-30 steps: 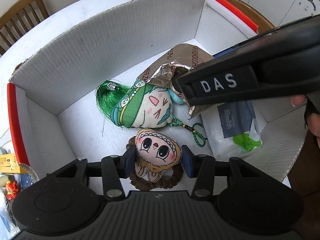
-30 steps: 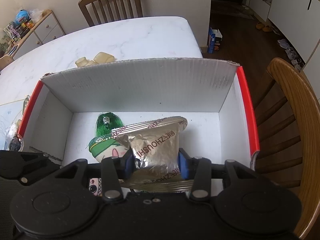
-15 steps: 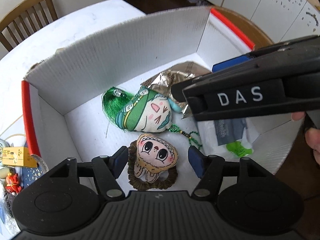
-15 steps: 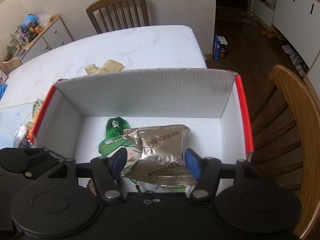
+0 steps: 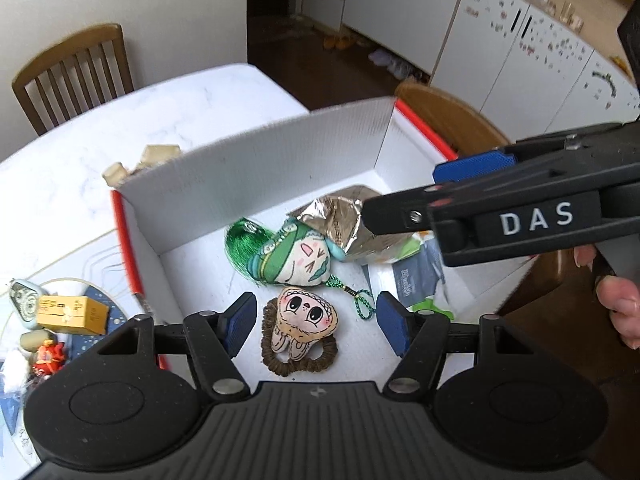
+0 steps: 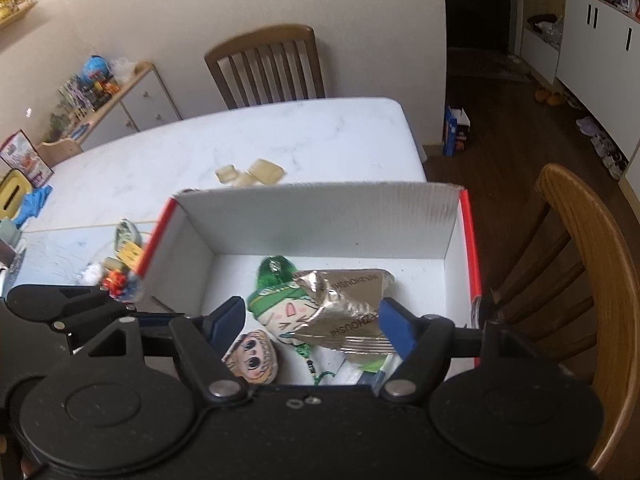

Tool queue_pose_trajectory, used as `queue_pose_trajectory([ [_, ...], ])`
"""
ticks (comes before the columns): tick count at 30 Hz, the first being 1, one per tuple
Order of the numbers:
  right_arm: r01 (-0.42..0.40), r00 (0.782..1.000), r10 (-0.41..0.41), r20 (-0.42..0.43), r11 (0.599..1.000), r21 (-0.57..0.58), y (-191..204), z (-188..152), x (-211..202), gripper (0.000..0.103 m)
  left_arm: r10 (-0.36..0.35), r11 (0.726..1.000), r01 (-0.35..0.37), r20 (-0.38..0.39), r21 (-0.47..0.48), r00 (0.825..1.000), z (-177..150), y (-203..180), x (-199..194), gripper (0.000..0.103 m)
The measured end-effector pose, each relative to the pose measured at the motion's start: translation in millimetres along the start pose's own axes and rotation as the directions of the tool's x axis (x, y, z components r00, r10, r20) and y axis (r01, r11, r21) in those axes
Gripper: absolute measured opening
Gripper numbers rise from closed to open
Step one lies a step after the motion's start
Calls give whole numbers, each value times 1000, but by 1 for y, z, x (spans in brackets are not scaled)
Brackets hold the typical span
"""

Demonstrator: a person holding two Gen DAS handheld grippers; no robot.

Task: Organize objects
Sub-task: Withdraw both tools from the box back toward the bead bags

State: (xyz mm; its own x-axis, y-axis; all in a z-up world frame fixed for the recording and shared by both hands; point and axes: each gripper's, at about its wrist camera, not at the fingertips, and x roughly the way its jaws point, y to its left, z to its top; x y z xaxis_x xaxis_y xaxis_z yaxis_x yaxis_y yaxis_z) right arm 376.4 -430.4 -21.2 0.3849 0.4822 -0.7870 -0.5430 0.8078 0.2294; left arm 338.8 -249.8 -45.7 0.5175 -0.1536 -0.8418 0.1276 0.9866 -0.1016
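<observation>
Box (image 5: 248,168) with green doll (image 5: 292,256), hair-tie doll (image 5: 304,320), foil packet (image 5: 344,224); both grippers' fingers (image 5: 240,320) apart, empty.

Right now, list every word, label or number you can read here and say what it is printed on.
"DAS": white letters on the right gripper.
"ZHOUSHI", upside down, part of a longer word: foil packet.
Blue-grey packet: white print, too small to read.
Yellow box: dark print, too small to read.

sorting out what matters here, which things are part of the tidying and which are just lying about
Job:
box
face charm
green doll
foil packet
white pouch
left gripper, right gripper

Lying about:
yellow carton
red figure
beige pieces
chairs
</observation>
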Motion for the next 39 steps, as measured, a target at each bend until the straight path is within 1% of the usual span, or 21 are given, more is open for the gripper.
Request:
queue_pose_trajectory([
  [3, -16, 1000, 16, 22, 1000, -1, 4, -3, -11, 79, -12, 1000, 13, 32, -18, 999, -5, 7, -11, 66],
  [5, -20, 999, 20, 34, 1000, 1, 7, -7, -18, 81, -15, 999, 16, 51, -28, 999, -10, 13, -21, 72],
  [6, -22, 999, 22, 38, 1000, 3, 8, -8, -21, 81, -17, 999, 19, 61, -35, 998, -13, 17, -27, 73],
  [10, -29, 997, 29, 66, 1000, 1, 20, -13, -32, 86, -25, 997, 31, 91, -65, 996, -23, 35, -47, 73],
  [12, -38, 996, 38, 78, 999, 0, 29, -16, -37, 87, -27, 996, 36, 110, -81, 994, -28, 45, -58, 74],
  [14, -44, 995, 44, 90, 999, -2, 39, -18, -40, 93, -29, 994, 42, 132, -98, 991, -34, 57, -68, 81],
  [16, -49, 993, 50, 104, 999, -14, 52, -20, -43, 95, -31, 992, 49, 157, -113, 987, -41, 69, -76, 81],
  [19, -54, 992, 56, 112, 998, -22, 73, -22, -44, 96, -19, 991, 42, 176, -128, 984, -50, 88, -88, 83],
  [23, -66, 991, 69, 113, 997, -31, 101, -25, -40, 96, -8, 989, 36, 191, -145, 981, -61, 116, -102, 84],
  [27, -77, 991, 81, 104, 996, -41, 131, -29, -33, 96, 12, 990, 14, 183, -137, 983, -71, 143, -114, 84],
  [30, -90, 991, 94, 90, 995, -50, 153, -31, -24, 96, 14, 990, 12, 190, -140, 982, -82, 169, -120, 84],
  [36, -97, 993, 102, 55, 991, -88, 197, -38, -2, 96, 51, 986, -20, 191, -164, 980, -94, 220, -121, 84],
  [39, -101, 994, 106, 41, 990, -98, 218, -40, 10, 96, 38, 985, -6, 185, -173, 982, -100, 246, -116, 84],
])
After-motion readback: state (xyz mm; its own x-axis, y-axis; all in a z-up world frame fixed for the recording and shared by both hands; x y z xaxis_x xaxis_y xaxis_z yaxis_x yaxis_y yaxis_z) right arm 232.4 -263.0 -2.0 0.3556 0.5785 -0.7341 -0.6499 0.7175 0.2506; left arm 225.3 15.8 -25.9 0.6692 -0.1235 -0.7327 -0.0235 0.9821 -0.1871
